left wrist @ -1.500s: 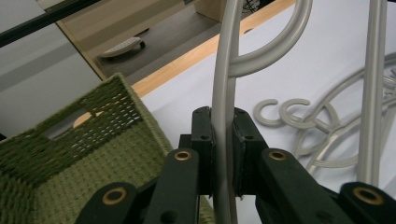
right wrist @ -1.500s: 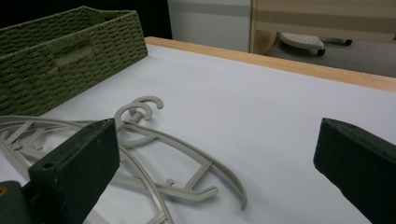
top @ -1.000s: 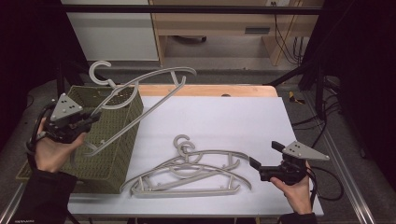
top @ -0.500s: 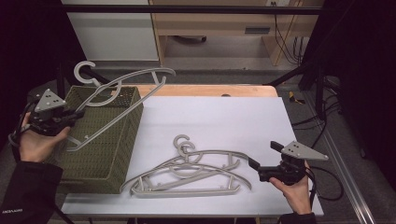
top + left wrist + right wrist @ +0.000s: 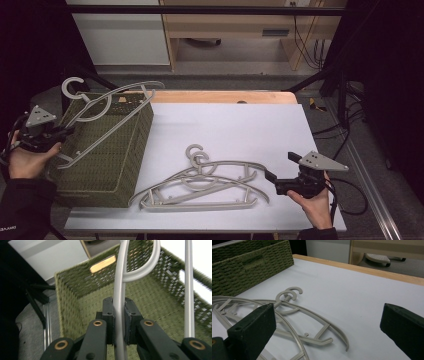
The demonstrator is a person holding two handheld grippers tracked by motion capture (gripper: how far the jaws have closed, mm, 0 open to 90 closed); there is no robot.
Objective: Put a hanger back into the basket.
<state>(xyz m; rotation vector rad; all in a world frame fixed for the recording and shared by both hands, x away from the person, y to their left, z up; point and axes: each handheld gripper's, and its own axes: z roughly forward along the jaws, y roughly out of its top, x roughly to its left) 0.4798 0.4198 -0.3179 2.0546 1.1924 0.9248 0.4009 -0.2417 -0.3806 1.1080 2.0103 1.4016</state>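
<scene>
The held hanger is clamped by the left gripper above the green woven basket at 9 o'clock. It should be lowered level so the hook clears the rim. The right gripper, jaws apart, is kept clear of the stacked hangers.

I see an olive-green woven basket, pale grey hangers on my white counter with its light wooden edge, and black tongs around one grey hanger.
</scene>
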